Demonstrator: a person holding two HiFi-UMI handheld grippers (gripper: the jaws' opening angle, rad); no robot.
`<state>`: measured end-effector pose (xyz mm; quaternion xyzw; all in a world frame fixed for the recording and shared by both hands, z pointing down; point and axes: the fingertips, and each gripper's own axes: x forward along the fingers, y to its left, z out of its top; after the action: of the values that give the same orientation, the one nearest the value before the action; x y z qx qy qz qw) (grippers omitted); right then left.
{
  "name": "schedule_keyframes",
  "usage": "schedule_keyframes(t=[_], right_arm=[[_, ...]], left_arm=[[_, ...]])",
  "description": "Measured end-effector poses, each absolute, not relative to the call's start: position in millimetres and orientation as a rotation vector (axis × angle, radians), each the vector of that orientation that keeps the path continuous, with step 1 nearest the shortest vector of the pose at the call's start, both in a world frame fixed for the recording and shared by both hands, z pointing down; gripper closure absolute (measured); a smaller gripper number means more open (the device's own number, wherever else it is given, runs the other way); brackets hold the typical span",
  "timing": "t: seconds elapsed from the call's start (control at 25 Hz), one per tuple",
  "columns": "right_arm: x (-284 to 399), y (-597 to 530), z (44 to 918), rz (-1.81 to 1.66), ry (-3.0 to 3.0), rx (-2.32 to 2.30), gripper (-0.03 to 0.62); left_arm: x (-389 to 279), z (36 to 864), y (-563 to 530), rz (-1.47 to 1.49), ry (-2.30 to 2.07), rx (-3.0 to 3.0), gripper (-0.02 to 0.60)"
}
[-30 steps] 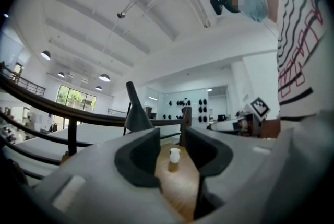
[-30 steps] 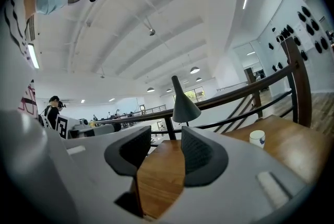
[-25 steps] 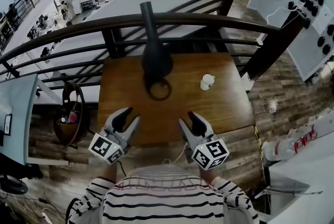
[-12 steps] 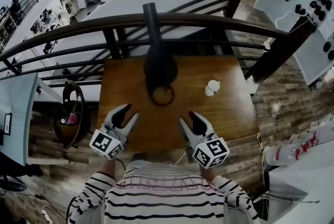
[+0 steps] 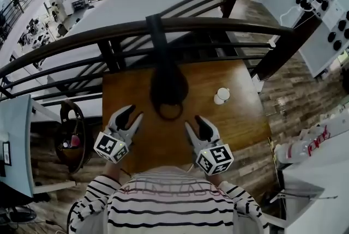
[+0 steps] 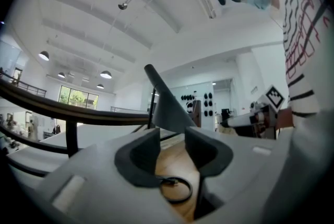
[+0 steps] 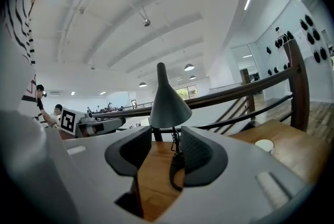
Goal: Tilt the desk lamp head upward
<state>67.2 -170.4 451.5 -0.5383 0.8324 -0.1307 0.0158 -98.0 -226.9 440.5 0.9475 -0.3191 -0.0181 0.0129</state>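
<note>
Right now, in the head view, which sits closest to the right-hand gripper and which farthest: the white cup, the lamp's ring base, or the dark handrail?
1. Lamp's ring base: just ahead of the right gripper, slightly to its left, on the table.
2. White cup: farther along the table, off to the right.
3. Dark handrail: beyond the table's far edge.

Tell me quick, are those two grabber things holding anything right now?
Left grey two-jaw gripper: open, holding nothing.
Right grey two-jaw gripper: open, holding nothing.
</note>
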Motion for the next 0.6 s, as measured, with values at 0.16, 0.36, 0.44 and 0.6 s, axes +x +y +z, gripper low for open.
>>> schedule_keyframes(t=[0.16,0.36,0.44,0.6], right_arm=[[62,-189,466,-0.428,2.589,-1.697,0.433],[57,-215,474,-0.455,2.600,-1.709,0.436],[55,-223,479,-0.472,2.605,-1.719,0.439],[54,-241,488,-0.492,2.615,-1.756,0.442]], left_arm=[[-91,447,-256,-0.049,-0.964,2.978,0.440],[-79,452,-300,-0.013,-0.911,3.034,0.440],[-76,460,-318,0.006,-0.886,3.043,0.440],[-67,483,-353,0.057,-0.825,3.043,0.440]])
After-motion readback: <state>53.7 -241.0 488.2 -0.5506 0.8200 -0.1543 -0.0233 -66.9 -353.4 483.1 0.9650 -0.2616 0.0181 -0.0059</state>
